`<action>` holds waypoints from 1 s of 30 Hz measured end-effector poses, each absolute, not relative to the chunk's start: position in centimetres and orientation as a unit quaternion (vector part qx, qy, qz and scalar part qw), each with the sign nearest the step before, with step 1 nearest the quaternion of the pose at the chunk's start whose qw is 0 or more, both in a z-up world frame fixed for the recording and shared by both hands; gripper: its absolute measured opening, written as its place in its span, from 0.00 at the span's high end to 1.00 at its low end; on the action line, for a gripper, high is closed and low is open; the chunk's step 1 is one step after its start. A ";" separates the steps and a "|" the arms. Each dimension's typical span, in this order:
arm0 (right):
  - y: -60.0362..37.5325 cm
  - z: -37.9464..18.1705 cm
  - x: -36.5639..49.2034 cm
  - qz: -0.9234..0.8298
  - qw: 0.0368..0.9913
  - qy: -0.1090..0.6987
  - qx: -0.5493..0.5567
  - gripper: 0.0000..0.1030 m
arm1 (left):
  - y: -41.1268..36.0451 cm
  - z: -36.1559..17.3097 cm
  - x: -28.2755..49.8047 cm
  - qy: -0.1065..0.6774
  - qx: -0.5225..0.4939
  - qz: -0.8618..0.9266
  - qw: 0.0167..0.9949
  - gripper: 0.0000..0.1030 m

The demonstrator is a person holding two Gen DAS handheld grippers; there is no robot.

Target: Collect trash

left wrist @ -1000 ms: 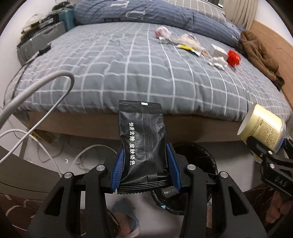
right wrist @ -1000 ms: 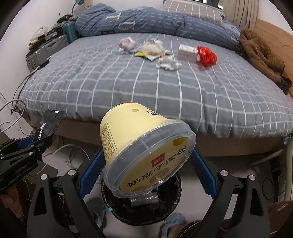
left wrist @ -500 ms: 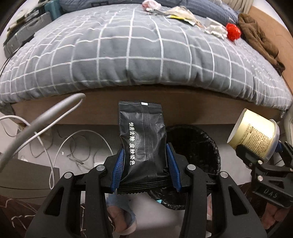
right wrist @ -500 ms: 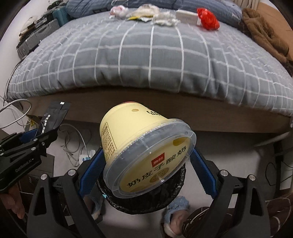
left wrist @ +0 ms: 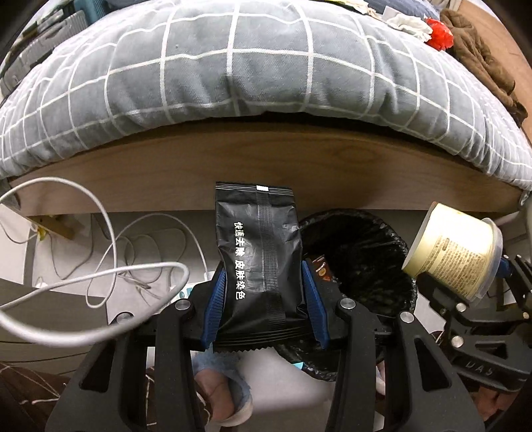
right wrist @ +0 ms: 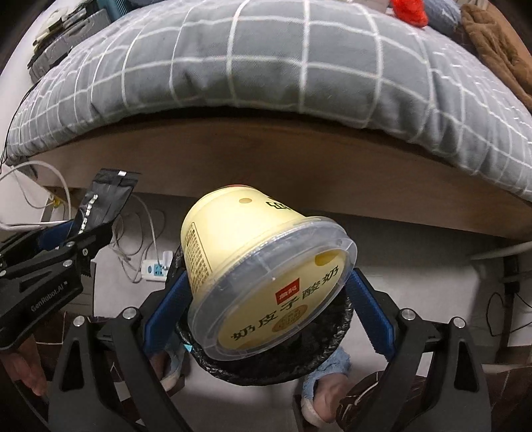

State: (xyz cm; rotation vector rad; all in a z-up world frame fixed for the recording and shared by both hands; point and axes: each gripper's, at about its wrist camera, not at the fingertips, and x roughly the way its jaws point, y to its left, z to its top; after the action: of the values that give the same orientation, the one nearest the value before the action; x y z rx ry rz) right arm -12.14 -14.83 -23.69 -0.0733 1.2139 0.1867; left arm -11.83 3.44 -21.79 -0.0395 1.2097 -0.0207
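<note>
My left gripper [left wrist: 264,292] is shut on a black foil packet [left wrist: 259,252] with white lettering, held upright just left of the black-lined trash bin [left wrist: 359,262] on the floor. My right gripper [right wrist: 266,299] is shut on a pale yellow yogurt tub [right wrist: 262,275] with a clear lid, tilted on its side right above the bin's rim [right wrist: 276,369]. The tub [left wrist: 452,252] and the right gripper [left wrist: 465,299] show at the right of the left wrist view. In the right wrist view the left gripper [right wrist: 63,239] and its packet [right wrist: 103,199] sit at the left. More trash, including a red wrapper [left wrist: 440,30], lies on the bed.
The bed with a grey checked duvet [left wrist: 252,66] and a wooden frame [left wrist: 266,166] stands right behind the bin. White cables [left wrist: 109,252] and a power strip [right wrist: 154,267] lie on the floor at the left. Brown clothing [left wrist: 482,56] lies on the bed. A person's slippered feet [right wrist: 327,382] flank the bin.
Both grippers have sunk from bed height toward the floor and tipped downward, each keeping its item. The bin has grown larger and the bed top has slid up out of view.
</note>
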 end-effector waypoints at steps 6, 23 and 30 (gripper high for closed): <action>-14.2 -23.9 -12.5 0.088 0.820 0.565 -0.040 0.07 | 3.4 -22.0 -11.7 0.568 -0.024 -0.011 0.823 0.58; -19.6 -22.9 -12.7 0.023 0.830 0.556 -0.025 0.07 | -2.5 -22.6 -10.7 0.577 -0.008 -0.064 0.814 0.58; -22.6 -23.2 -12.9 -0.008 0.828 0.561 -0.004 0.07 | -5.2 -22.9 -10.8 0.579 0.002 -0.083 0.811 0.54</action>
State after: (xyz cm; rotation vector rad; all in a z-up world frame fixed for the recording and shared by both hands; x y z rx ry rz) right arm -12.86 -22.56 -23.22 -0.0083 1.1917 -0.0180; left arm -10.83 -5.22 -22.91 0.0038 1.2373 -0.1779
